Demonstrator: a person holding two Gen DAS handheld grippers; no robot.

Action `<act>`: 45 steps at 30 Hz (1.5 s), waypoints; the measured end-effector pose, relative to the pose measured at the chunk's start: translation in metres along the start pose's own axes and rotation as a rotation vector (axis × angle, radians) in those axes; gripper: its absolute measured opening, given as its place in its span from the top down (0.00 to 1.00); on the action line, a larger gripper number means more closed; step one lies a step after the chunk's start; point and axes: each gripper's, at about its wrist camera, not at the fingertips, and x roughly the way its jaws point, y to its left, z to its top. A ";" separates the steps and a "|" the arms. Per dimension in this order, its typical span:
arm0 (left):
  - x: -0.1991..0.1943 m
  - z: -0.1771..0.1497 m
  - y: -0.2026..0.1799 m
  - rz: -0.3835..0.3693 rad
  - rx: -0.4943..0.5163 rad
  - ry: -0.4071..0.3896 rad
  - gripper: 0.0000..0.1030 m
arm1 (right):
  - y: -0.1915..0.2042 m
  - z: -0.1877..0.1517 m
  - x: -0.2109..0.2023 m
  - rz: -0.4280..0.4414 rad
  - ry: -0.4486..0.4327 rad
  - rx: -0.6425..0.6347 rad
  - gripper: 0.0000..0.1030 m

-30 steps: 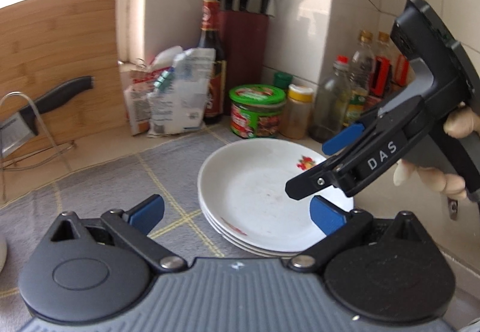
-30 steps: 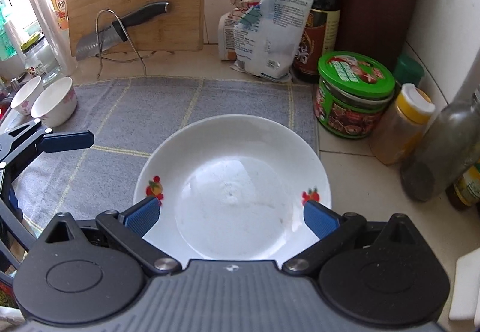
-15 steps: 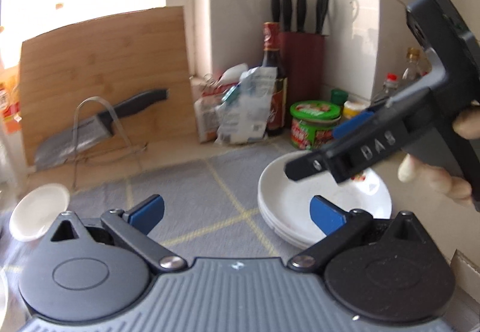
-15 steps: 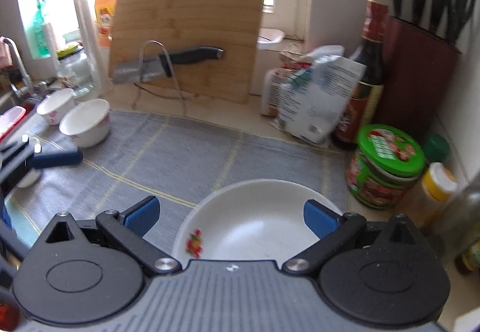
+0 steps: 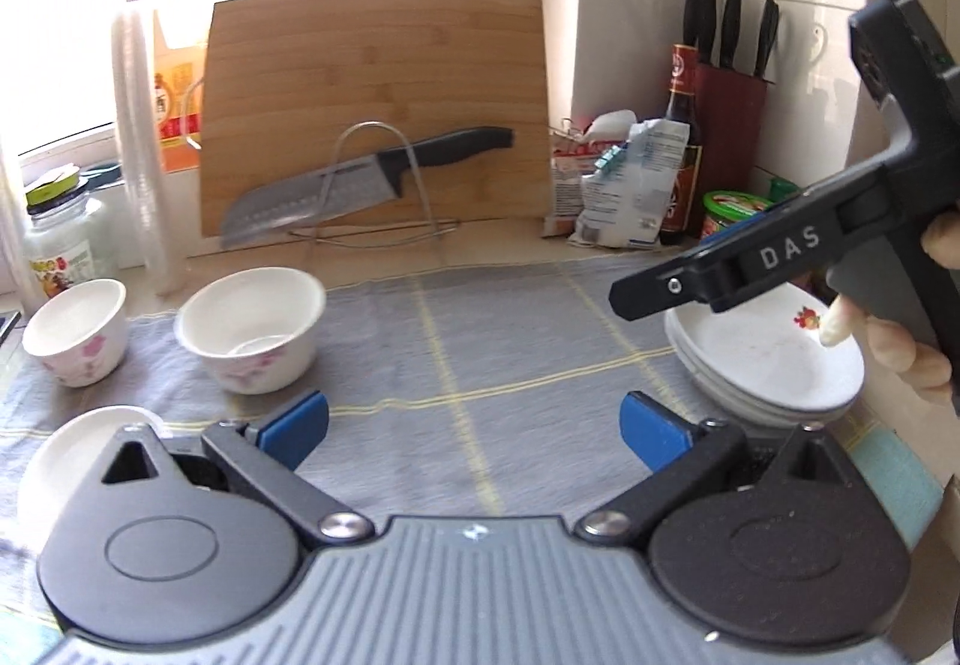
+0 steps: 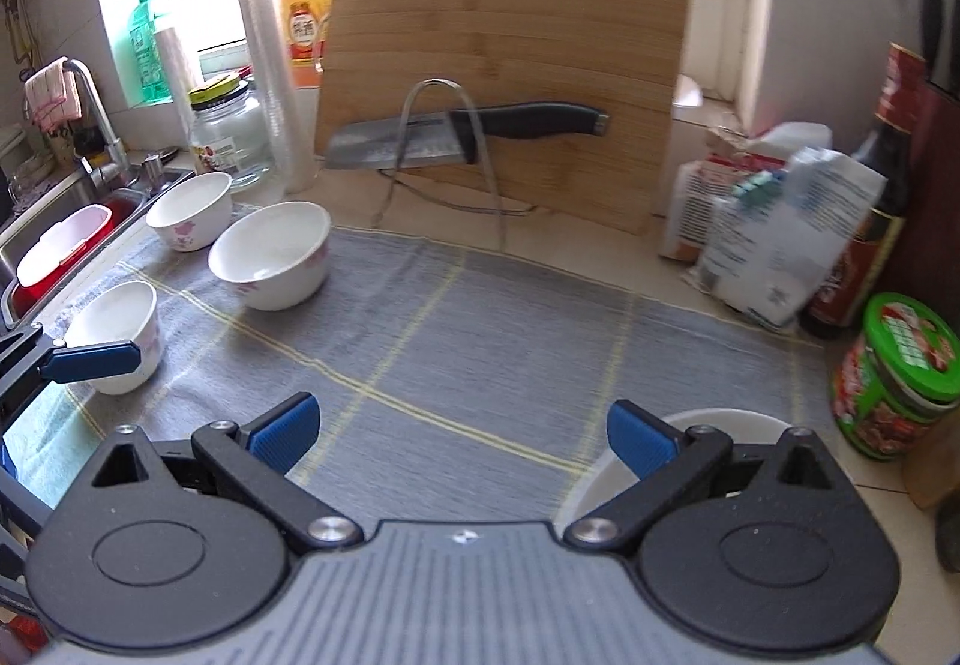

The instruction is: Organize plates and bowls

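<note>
Facing loose bowls: nearest bowl (image 6: pixel 114 335) lies just left-forward of left gripper (image 5: pixel 474 422); both grippers open, empty; right gripper (image 6: pixel 462 428) farther.

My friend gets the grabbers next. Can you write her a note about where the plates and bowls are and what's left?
Left hand-held gripper: open, holding nothing, above the gray mat.
Right hand-held gripper: open, holding nothing, by the plates.
Plates: stacked at the mat's right edge. That part looks done.
Bowls: three, loose on the left side, the big bowl, the far bowl and the near bowl.
Left to do: probably gather the bowls together.
</note>
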 end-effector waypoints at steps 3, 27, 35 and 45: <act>-0.013 -0.004 0.030 -0.012 0.017 -0.010 0.01 | 0.029 0.006 0.009 -0.026 0.014 -0.005 0.00; -0.037 -0.012 0.226 0.043 -0.006 0.127 0.01 | 0.210 0.016 0.084 0.099 0.101 -0.214 0.00; -0.003 -0.002 0.227 -0.113 0.007 0.217 0.01 | 0.237 -0.001 0.094 0.175 0.110 -0.321 0.00; 0.025 0.003 0.224 -0.229 0.019 0.347 0.01 | 0.268 -0.012 0.103 0.152 0.082 -0.430 0.00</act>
